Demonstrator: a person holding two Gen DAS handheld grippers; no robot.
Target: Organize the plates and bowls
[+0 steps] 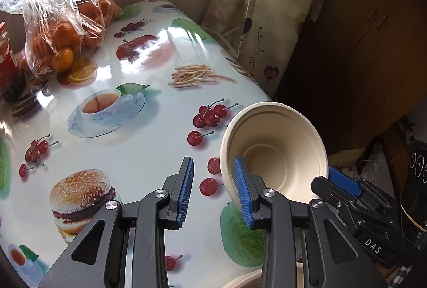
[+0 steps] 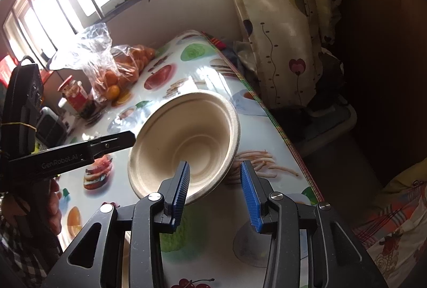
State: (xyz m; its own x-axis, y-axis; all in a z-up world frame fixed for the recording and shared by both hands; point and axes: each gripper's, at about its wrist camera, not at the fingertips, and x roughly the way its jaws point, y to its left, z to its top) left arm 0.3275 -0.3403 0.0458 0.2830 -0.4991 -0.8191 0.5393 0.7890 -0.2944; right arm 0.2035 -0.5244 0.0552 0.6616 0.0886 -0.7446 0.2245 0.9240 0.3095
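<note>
Step in hand: positioning one bowl for stacking. The table [image 1: 160, 154], covered in a glossy food-print cloth, fills my left wrist view. Its free area runs from centre to 10 o'clock and ends at a bag of oranges [image 1: 61, 34].

The bowl [image 1: 277, 138], pale moulded fibre, sits at 4 o'clock in that view, over the table's right edge. It is tipped so that its opening faces both cameras. In the right wrist view it lies dead centre.

A second beige rim [image 1: 245, 280] shows at 6 o'clock. I judge it the stack to build on.

Next move: I need a firm pinch on the bowl's wall, then to level the bowl and lower it onto that rim.

Left gripper [image 1: 213, 162]: jaws partly apart, with only tablecloth between them. The back of its right pad [image 1: 244, 192] lies against the bowl's rim at 9 o'clock.

Right gripper [image 2: 214, 165]: jaws partly apart and straddling the rim, not pressing it. Its left pad [image 2: 181, 189] stands in front of the rim; the right pad is outside, clear of the wall.

I cannot tell what bears the bowl's weight.
</note>
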